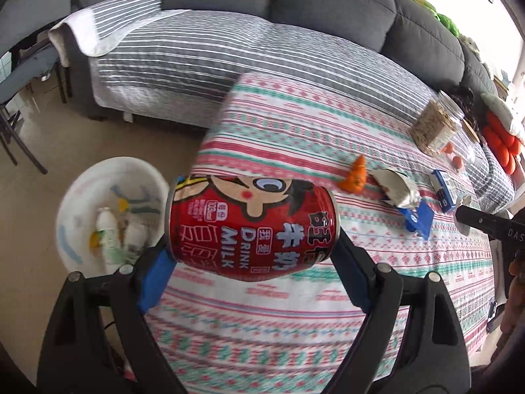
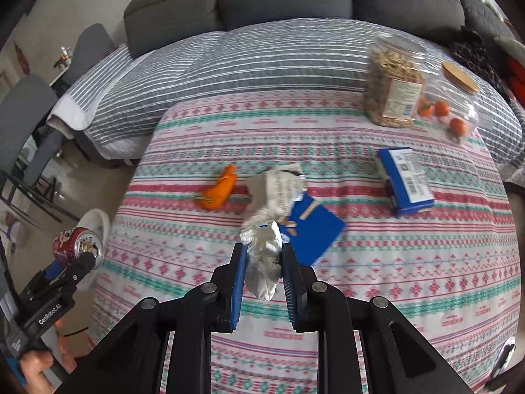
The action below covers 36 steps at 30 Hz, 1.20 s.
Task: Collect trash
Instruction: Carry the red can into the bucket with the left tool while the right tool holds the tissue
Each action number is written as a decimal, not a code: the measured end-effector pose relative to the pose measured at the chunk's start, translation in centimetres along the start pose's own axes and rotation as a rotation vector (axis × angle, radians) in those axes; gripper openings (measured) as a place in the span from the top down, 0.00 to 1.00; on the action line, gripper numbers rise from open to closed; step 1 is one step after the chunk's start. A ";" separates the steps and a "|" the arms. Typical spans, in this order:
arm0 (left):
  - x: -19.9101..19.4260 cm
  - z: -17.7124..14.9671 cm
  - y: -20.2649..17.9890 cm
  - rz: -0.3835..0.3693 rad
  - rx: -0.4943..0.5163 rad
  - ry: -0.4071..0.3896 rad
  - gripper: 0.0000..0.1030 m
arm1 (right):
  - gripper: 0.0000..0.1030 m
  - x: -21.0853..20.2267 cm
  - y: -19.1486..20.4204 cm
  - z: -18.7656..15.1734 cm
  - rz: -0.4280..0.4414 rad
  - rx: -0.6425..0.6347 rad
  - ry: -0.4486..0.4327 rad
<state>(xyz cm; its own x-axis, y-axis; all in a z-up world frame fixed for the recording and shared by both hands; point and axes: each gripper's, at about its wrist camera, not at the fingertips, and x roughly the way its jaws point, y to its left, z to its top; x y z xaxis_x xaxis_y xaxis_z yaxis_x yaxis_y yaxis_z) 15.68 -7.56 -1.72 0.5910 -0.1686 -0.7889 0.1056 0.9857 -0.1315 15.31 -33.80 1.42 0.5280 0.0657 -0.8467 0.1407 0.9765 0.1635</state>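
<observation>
While both hands are loaded, the task looks to be somewhere in its middle. The left gripper (image 1: 252, 246) has its blue-padded fingers (image 1: 157, 275) spread wide and pressed on the two ends of a red metal milk-drink can (image 1: 252, 229), which lies sideways between them, above the near left edge of the bench. The right gripper (image 2: 262, 272) has its fingers nearly closed on a crumpled white tissue (image 2: 264, 262), held above the patterned pink, green and white cloth (image 2: 393, 279) that covers the bench.

On the floor to the left of the bench stands a round white bin (image 1: 108, 213). It already holds some white plastic bottles and other small pieces, so I judge that part of the trash is collected. The can is just beside the bin in the left wrist view, though not over its opening as far as I can tell.

Still on the bench, in the middle, are a torn white paper wrapper (image 2: 279, 190) lying partly on a flat blue packet (image 2: 315, 233), and a small orange object (image 2: 220, 190) to the left of them; I cannot tell what it is. To the right lies a blue and white carton box (image 2: 407, 180). At the far right stand a clear plastic jar of pale snacks (image 2: 390, 82) and a clear container with orange fruits (image 2: 449, 111); these probably are not trash.
</observation>
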 end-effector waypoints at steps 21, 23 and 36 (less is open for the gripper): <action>0.2 1.0 13.0 0.058 -0.164 0.085 0.15 | 0.79 4.5 10.7 -0.1 0.033 -0.152 0.059; 0.5 1.0 13.8 0.053 -0.176 0.095 0.15 | 0.79 5.1 11.4 -0.1 0.034 -0.159 0.069; 0.8 1.2 16.7 0.106 -0.193 0.122 0.05 | 0.79 6.8 14.7 -0.9 0.042 -0.190 0.092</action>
<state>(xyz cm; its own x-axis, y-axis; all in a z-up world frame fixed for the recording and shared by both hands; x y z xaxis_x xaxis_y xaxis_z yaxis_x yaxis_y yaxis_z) 18.82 8.74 -3.81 0.4883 -0.0742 -0.8695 -0.1131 0.9826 -0.1474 20.24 -18.80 -2.37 0.4501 0.1175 -0.8852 -0.0449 0.9930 0.1090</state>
